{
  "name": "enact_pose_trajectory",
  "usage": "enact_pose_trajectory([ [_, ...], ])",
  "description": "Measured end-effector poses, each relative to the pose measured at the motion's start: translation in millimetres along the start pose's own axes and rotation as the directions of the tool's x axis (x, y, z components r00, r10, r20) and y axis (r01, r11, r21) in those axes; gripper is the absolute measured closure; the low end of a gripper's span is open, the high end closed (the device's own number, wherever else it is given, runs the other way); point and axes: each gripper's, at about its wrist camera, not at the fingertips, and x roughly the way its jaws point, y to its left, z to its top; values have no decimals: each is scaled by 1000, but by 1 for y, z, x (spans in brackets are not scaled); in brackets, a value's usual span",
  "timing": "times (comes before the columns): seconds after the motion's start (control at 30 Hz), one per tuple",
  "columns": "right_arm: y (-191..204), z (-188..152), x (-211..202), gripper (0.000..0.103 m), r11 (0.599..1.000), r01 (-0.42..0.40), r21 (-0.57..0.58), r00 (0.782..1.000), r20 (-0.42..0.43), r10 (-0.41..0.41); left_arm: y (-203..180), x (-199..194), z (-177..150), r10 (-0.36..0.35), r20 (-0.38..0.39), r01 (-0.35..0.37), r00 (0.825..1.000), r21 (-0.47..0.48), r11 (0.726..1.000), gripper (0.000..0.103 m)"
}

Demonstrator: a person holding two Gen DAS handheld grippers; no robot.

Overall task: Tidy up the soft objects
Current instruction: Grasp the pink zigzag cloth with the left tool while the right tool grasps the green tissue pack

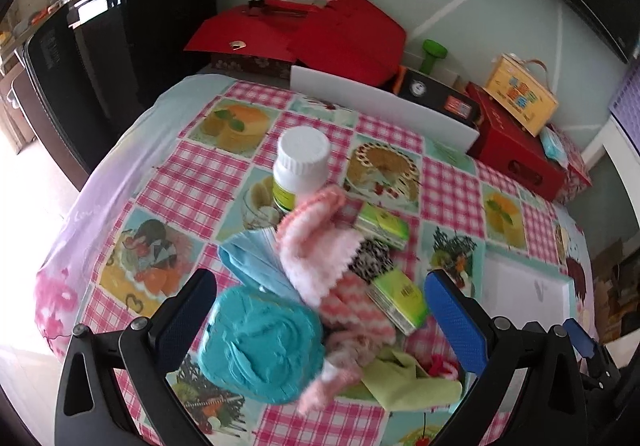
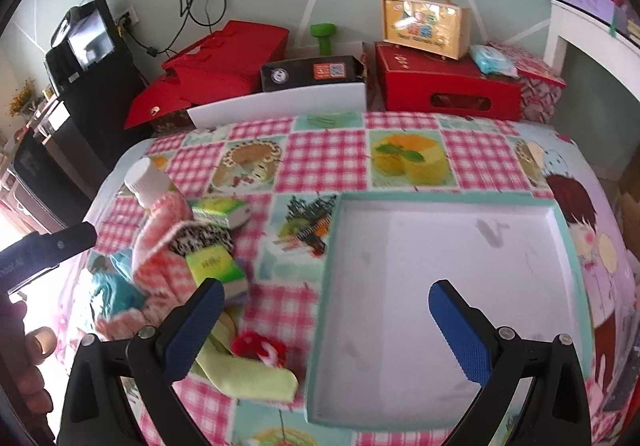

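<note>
A pile of soft things lies on the checked tablecloth: a teal knitted piece [image 1: 260, 346], a pink knitted piece [image 1: 316, 242], a light blue cloth [image 1: 256, 258], a green cloth [image 1: 412, 378] and a small red item [image 2: 256, 346]. My left gripper [image 1: 320, 310] is open, its jaws on either side of the teal and pink pieces. My right gripper [image 2: 324, 322] is open and empty, above the left part of the white tray [image 2: 440, 286]. The pile shows in the right wrist view [image 2: 160, 266] at the left.
A white bottle [image 1: 302, 170], two green boxes [image 1: 400, 302] [image 1: 380, 226] and a black-and-white patterned item [image 1: 370, 256] sit in the pile. Red boxes [image 2: 448, 86], a yellow case [image 2: 424, 26] and a white board [image 2: 280, 102] stand at the table's far edge.
</note>
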Motion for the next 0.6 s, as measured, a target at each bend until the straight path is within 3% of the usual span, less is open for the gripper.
enact_pose_trajectory([
  [0.2, 21, 19, 21, 0, 996, -67, -50, 997, -27, 66, 5, 15, 15, -19, -39, 18, 999, -22, 1000, 0],
  [0.37, 35, 25, 45, 0, 980, -191, -50, 979, -80, 186, 0, 36, 21, -3, -100, 0, 995, -34, 999, 0],
  [0.6, 46, 14, 78, 0, 970, -228, -85, 964, -162, 213, 2, 63, 28, -19, -161, 11, 987, -54, 998, 0],
])
